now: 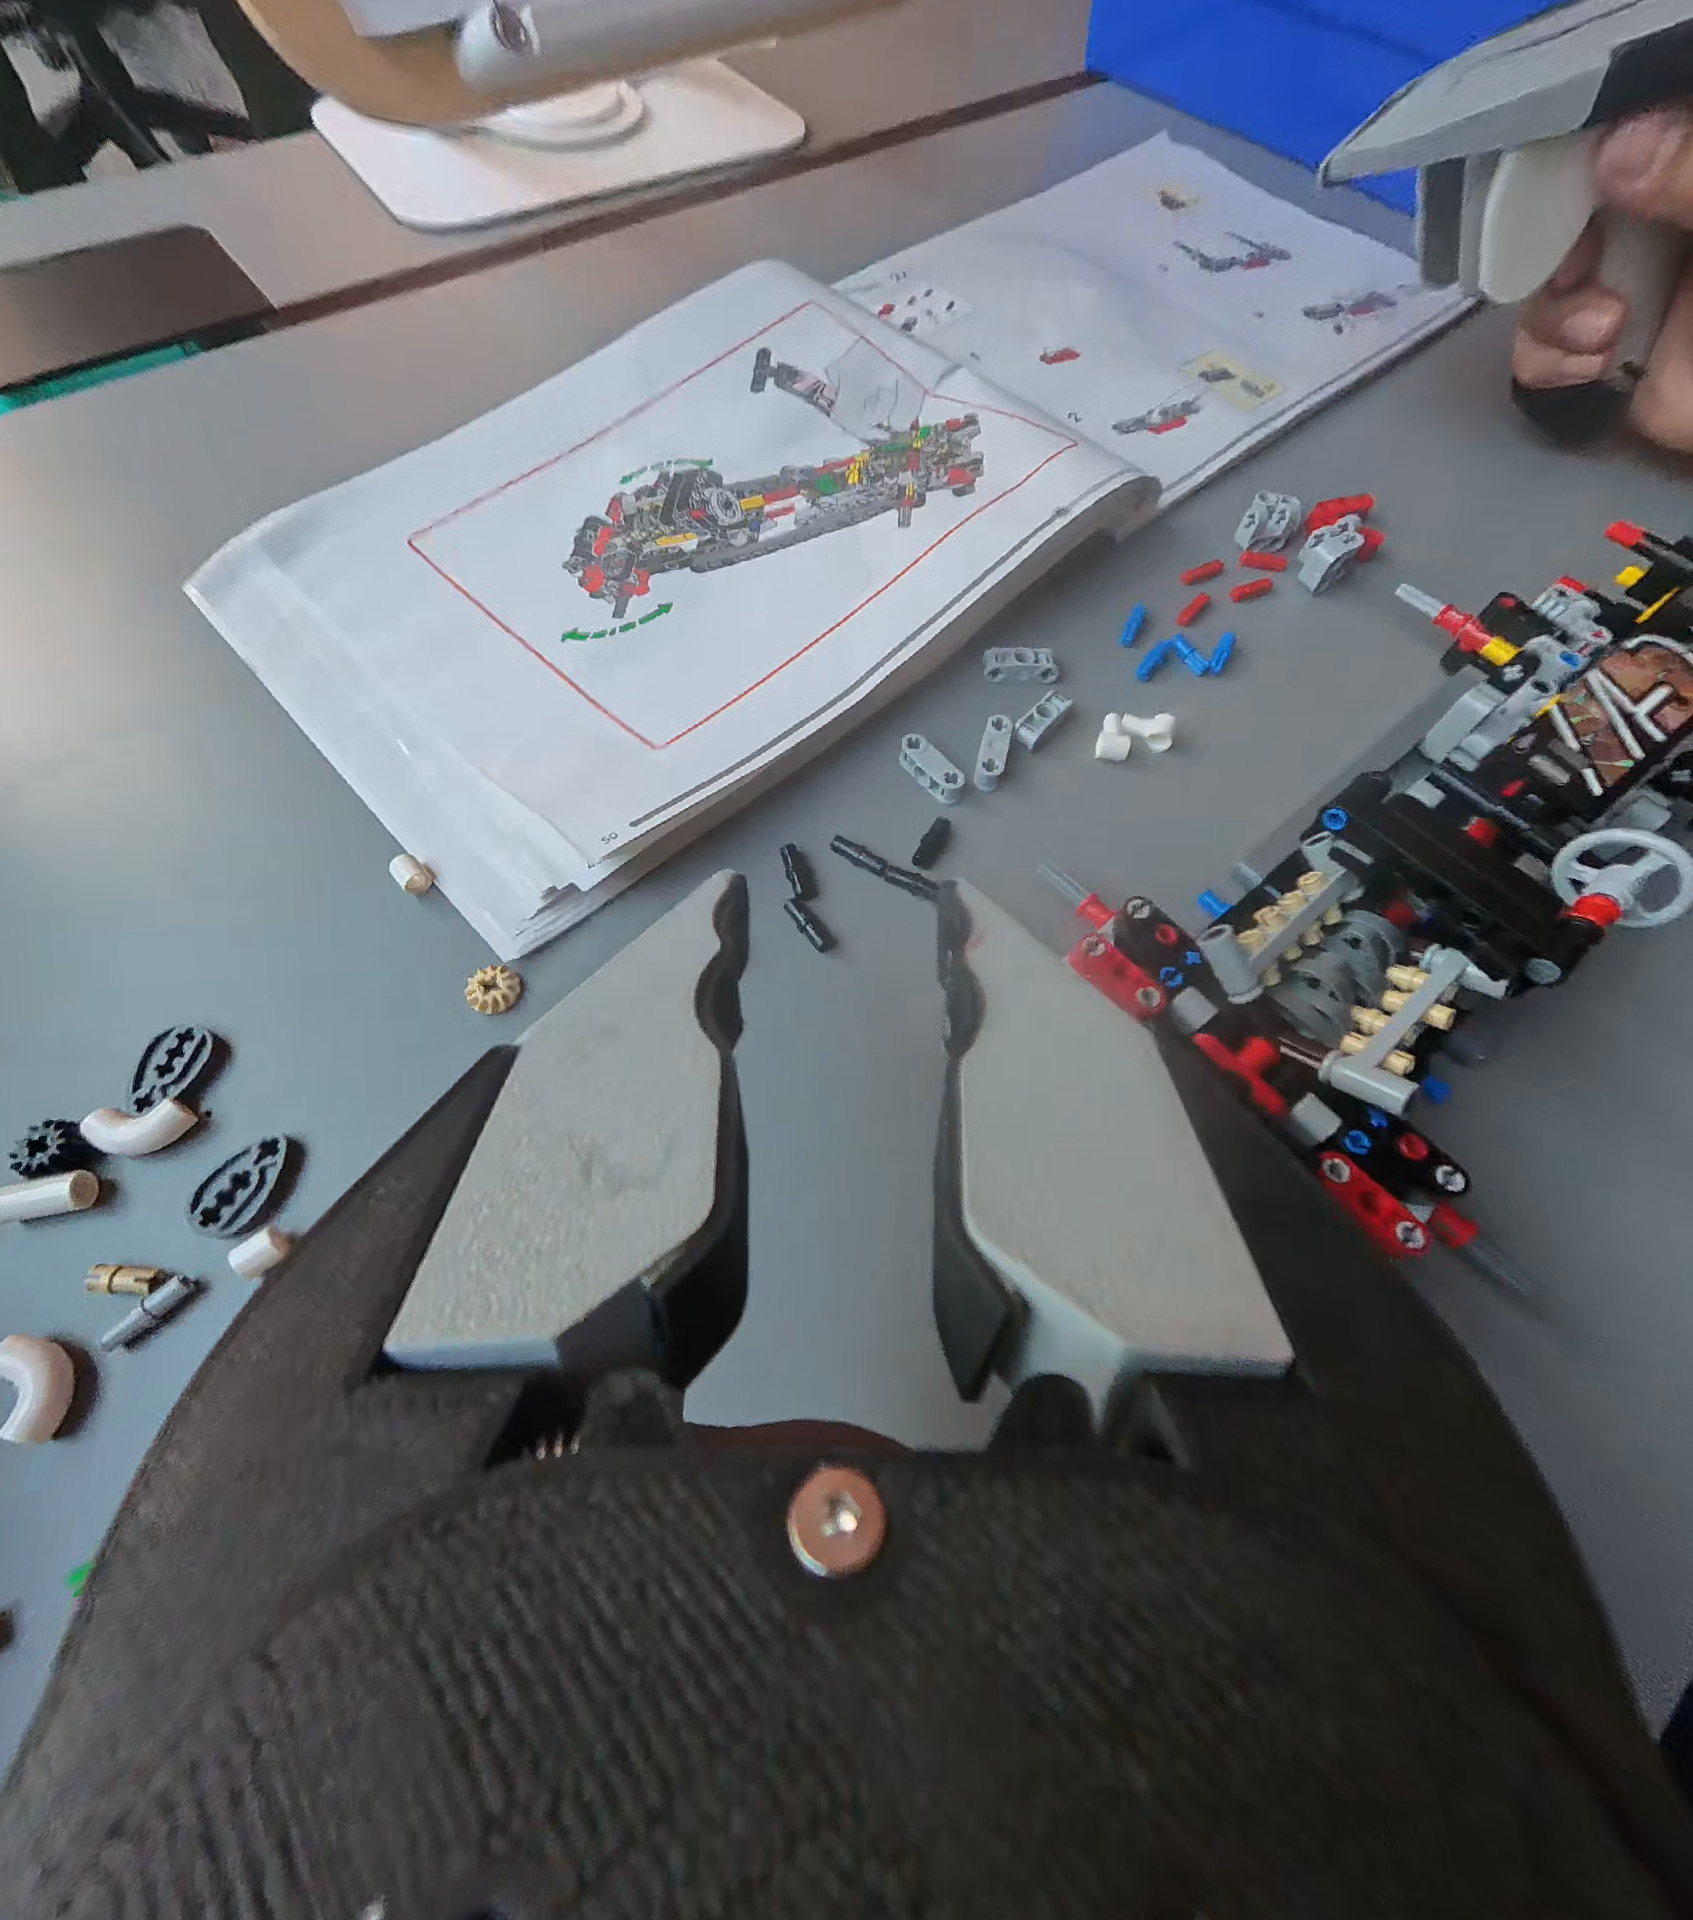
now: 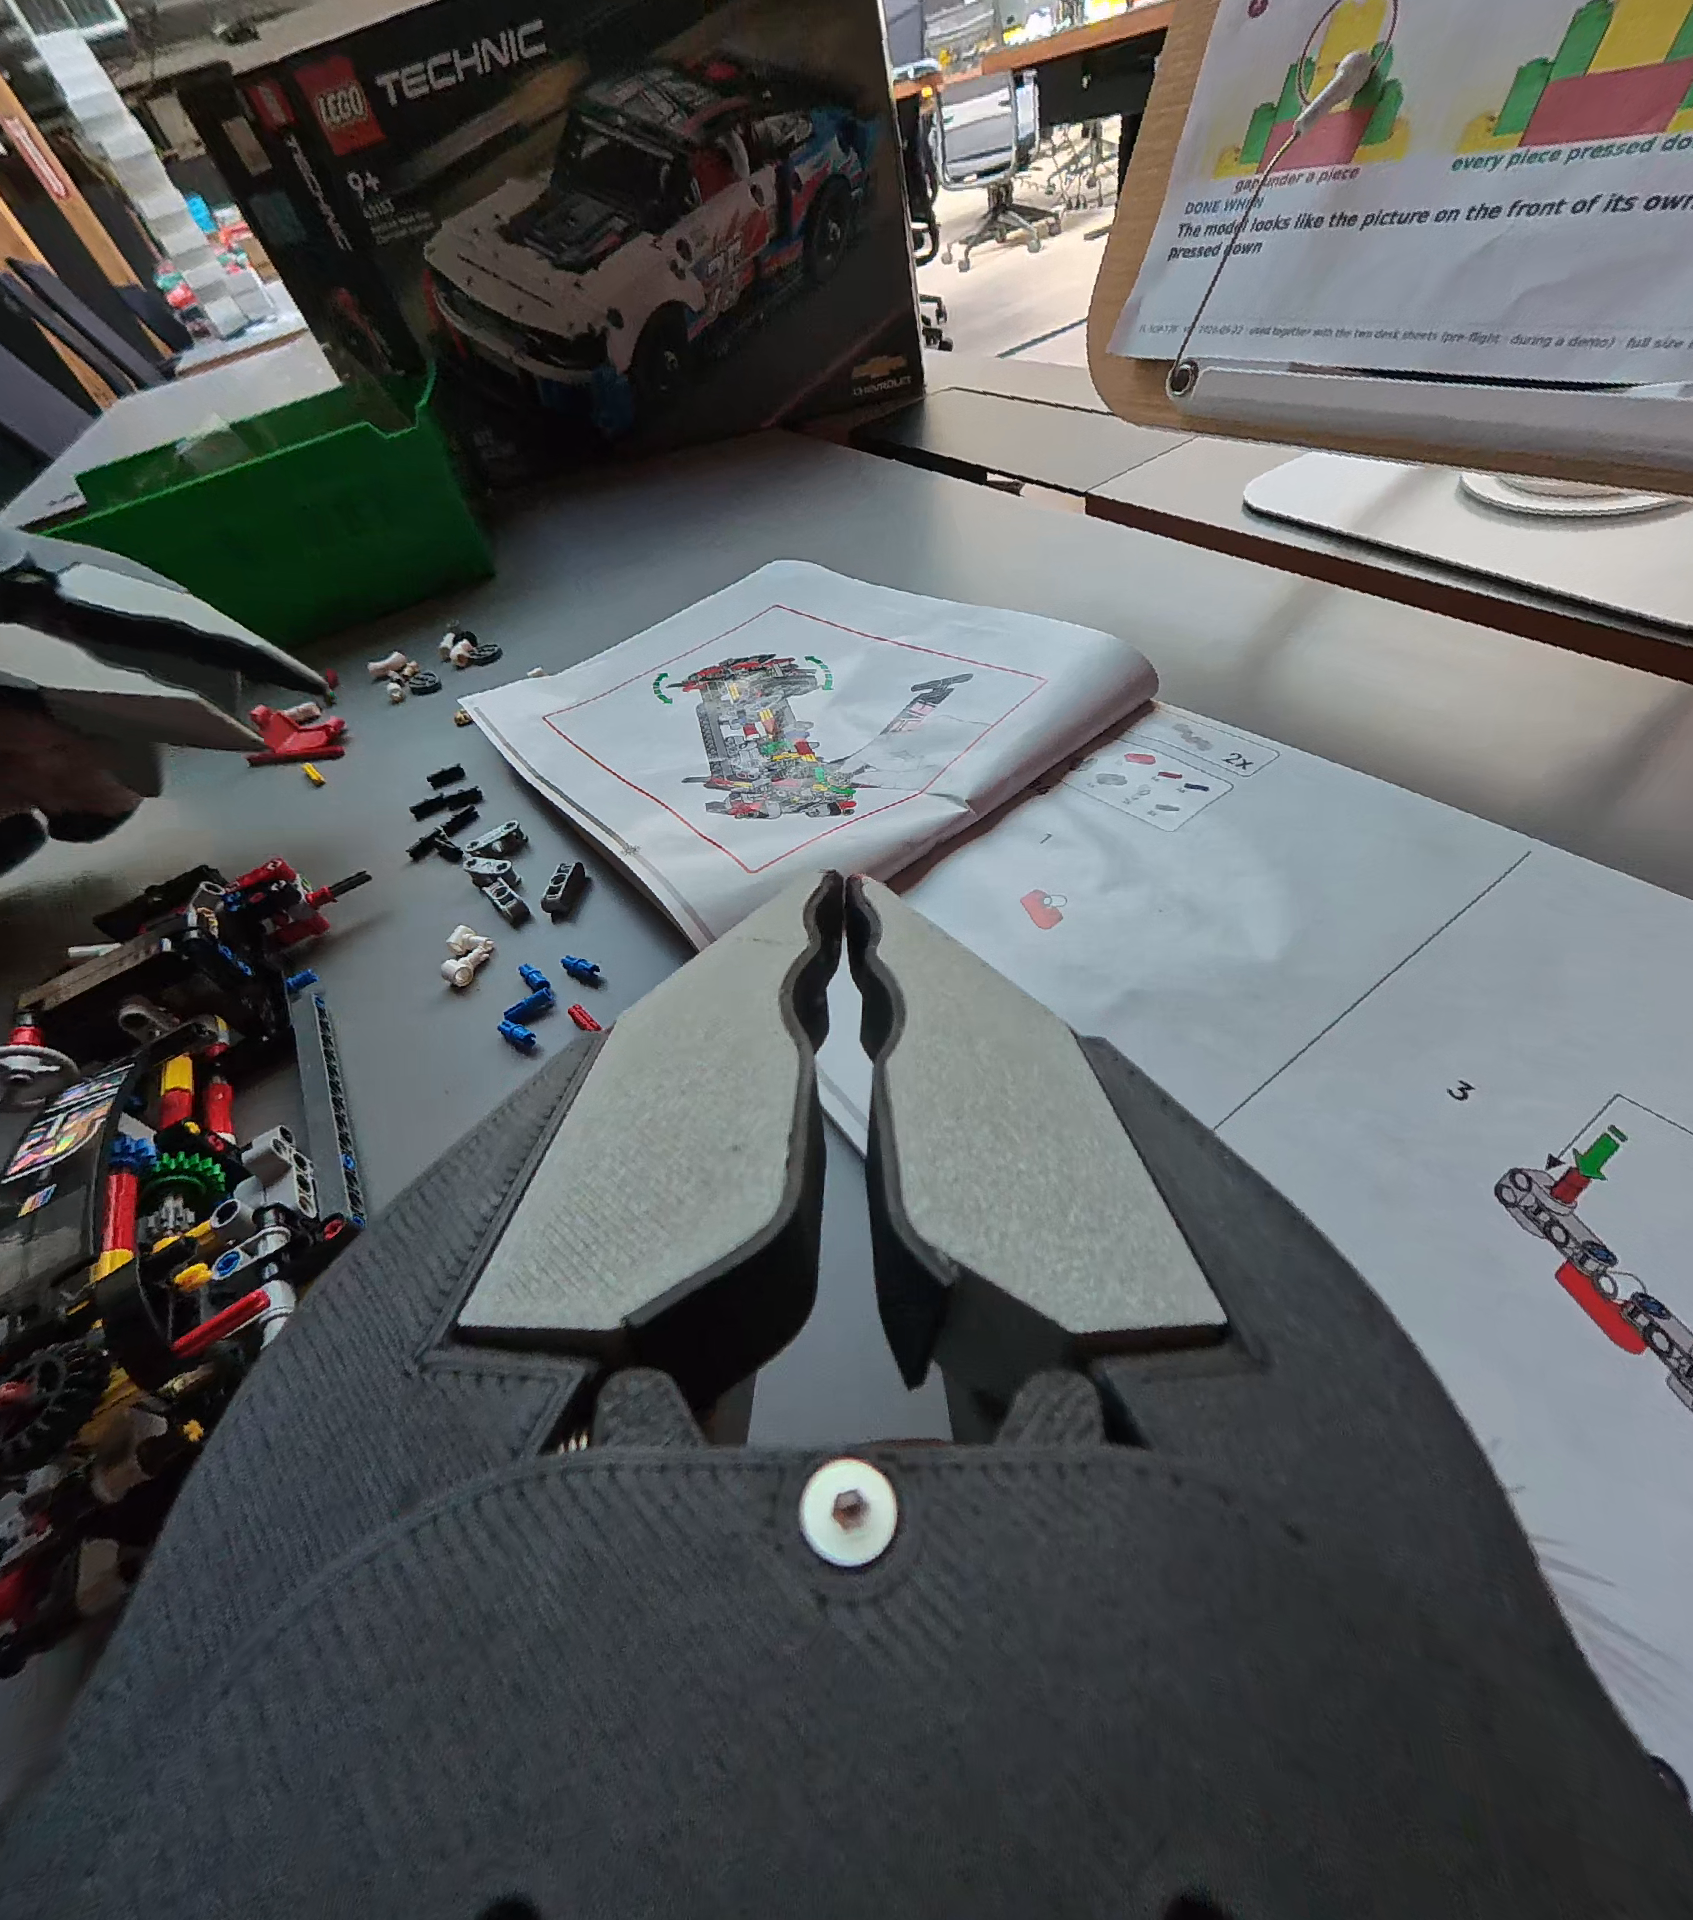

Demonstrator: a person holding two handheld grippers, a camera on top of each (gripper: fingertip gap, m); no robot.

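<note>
Two tongs | left tongs (image 1: 842, 894) spread wide over black pins (image 1: 806, 899), gripping nothing | right tongs (image 2: 844, 888) clenched, bare

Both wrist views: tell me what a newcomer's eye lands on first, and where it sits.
The half-built toy car chassis stands at the right of the grey table, with an open instruction booklet behind loose pins. The left gripper hangs open just short of black pins; the right gripper, shut, is over the booklet.
</note>
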